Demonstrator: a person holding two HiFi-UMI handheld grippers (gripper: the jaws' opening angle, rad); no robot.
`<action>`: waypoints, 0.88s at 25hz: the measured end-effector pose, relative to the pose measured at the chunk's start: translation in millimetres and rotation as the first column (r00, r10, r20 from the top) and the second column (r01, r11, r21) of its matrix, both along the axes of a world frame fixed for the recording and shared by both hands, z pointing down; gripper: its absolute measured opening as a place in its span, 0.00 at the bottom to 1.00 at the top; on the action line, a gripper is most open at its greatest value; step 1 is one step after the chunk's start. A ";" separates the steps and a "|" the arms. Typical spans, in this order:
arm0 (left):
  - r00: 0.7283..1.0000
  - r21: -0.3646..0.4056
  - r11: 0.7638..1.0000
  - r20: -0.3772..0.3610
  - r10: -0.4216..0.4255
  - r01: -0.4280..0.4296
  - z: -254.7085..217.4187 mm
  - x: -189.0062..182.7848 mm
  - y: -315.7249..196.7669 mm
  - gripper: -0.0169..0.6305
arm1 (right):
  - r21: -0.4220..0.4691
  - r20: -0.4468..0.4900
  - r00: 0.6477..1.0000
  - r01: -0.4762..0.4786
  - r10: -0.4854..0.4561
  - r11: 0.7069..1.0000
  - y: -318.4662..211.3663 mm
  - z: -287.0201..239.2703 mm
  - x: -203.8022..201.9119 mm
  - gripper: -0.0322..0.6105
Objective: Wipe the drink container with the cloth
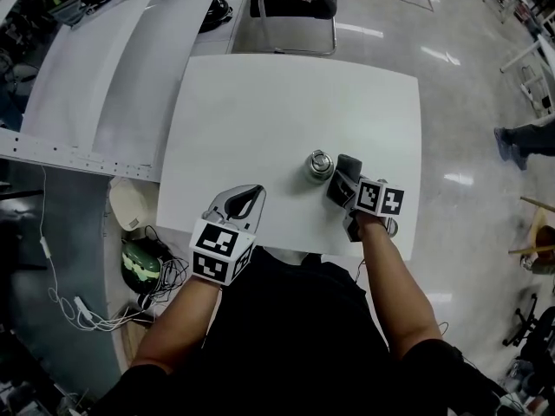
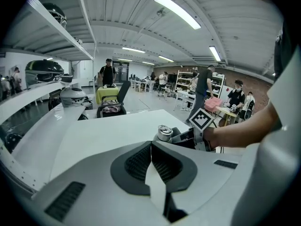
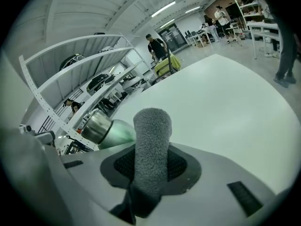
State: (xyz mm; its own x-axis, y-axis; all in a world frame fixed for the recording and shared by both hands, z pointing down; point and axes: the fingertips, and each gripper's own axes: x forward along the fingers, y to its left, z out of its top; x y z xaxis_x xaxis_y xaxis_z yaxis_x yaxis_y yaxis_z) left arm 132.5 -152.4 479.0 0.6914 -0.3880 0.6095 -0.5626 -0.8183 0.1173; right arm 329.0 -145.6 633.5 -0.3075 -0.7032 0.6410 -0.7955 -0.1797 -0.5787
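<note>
A steel drink container [image 1: 319, 165] stands upright on the white table [image 1: 260, 102], right of the middle. My right gripper [image 1: 345, 182] is just to its right, shut on a rolled grey cloth [image 1: 349, 166] that sticks out past the jaws. In the right gripper view the cloth [image 3: 151, 145] rises between the jaws, and the container [image 3: 106, 126] lies close on its left; I cannot tell if they touch. My left gripper [image 1: 253, 195] hovers near the table's front edge, left of the container, shut with nothing in it. In the left gripper view the container [image 2: 164, 132] shows beyond the shut jaws.
A black chair [image 1: 295, 3] stands behind the table's far edge. White benches [image 1: 104, 68] run along the left. A helmet [image 1: 139, 267] and cables [image 1: 87, 310] lie on the floor at the front left. A person's foot [image 1: 507, 146] is at the right.
</note>
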 end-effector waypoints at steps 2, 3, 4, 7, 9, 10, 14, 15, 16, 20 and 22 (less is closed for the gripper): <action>1.000 -0.005 1.000 -0.001 -0.012 0.012 0.1 -0.8 -0.4 0.05 | -0.004 0.006 1.000 -0.001 0.001 1.000 -1.3 1.5 1.0 0.23; 1.000 -0.008 1.000 -0.003 -0.018 0.018 0.2 -0.7 -0.3 0.05 | -0.006 0.010 1.000 0.001 -0.001 1.000 -2.1 2.1 0.9 0.23; 1.000 -0.010 1.000 -0.004 -0.024 0.024 0.4 -0.5 0.1 0.05 | -0.006 0.015 1.000 0.005 -0.005 1.000 -2.7 2.5 0.4 0.23; 0.999 -0.011 0.999 -0.007 -0.040 0.040 0.3 1.8 3.4 0.05 | 0.011 0.026 0.999 0.026 -0.027 1.000 -1.7 -1.9 0.0 0.23; 0.999 -0.007 0.999 -0.007 -0.053 0.053 -0.9 3.9 6.2 0.05 | 0.048 0.025 0.998 0.054 -0.055 0.997 0.5 -13.3 1.8 0.23; 0.998 -0.002 0.998 -0.006 -0.060 0.060 -1.4 4.6 7.1 0.05 | 0.074 0.020 0.997 0.074 -0.075 0.995 0.8 -21.3 3.1 0.23; 0.997 0.060 0.995 0.024 -0.076 0.075 -5.5 10.4 11.4 0.05 | 0.191 -0.041 0.979 0.205 -0.200 0.960 -2.1 -66.1 4.4 0.23; 0.997 0.075 0.994 0.029 -0.077 0.074 -7.5 13.2 13.8 0.05 | 0.218 -0.063 0.968 0.250 -0.242 0.944 -2.5 -79.2 2.9 0.23; 0.997 0.085 0.994 0.029 -0.078 0.075 -9.3 15.8 16.2 0.05 | 0.240 -0.090 0.954 0.299 -0.286 0.923 -2.8 -91.2 0.7 0.23; 0.996 0.088 0.992 0.021 -0.090 0.088 -10.8 20.7 23.1 0.05 | 0.268 -0.235 0.862 0.501 -0.449 0.823 -3.4 -120.3 -12.7 0.23; 0.996 0.079 0.993 0.022 -0.086 0.084 -9.9 20.7 26.2 0.05 | 0.251 -0.304 0.813 0.570 -0.496 0.782 -3.4 -124.9 -18.0 0.23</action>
